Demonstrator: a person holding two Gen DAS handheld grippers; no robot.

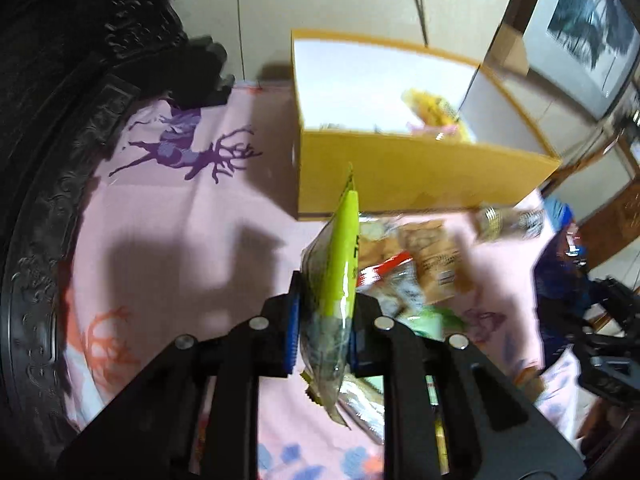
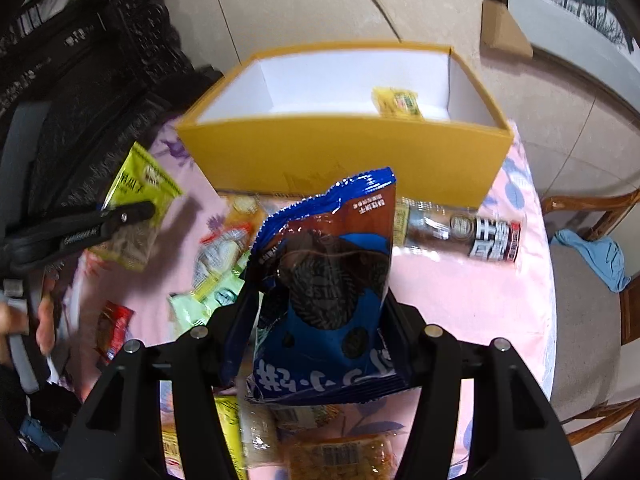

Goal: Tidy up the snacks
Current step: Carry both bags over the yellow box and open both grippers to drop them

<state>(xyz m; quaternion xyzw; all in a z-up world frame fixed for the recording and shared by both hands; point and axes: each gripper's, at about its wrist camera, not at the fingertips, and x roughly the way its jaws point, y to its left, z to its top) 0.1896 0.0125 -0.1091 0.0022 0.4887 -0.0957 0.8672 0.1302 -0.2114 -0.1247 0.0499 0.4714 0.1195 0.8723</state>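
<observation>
The left gripper (image 1: 322, 320) is clamped on a lime-green snack packet (image 1: 334, 280), held edge-on w/ its top pointing up toward the yellow cardboard box (image 1: 420, 176); in the right wrist view the same packet (image 2: 136, 208) hangs over the table's left side, off the pink printed tablecloth (image 1: 168, 216). The right gripper (image 2: 320, 320) grips a blue cookie packet (image 2: 324, 292), upside down, lifted in front of the box's near wall (image 2: 344, 152). The box is open, white inside, w/ one yellow packet (image 2: 397, 103) lying near its right rear corner. Just beside the box front lies a dark bottle (image 2: 460, 230) on its side; loose snack packets (image 2: 218, 268) are scattered on the cloth betw. the grippers, blurred. A wooden chair (image 2: 592, 216) stands right of the table
</observation>
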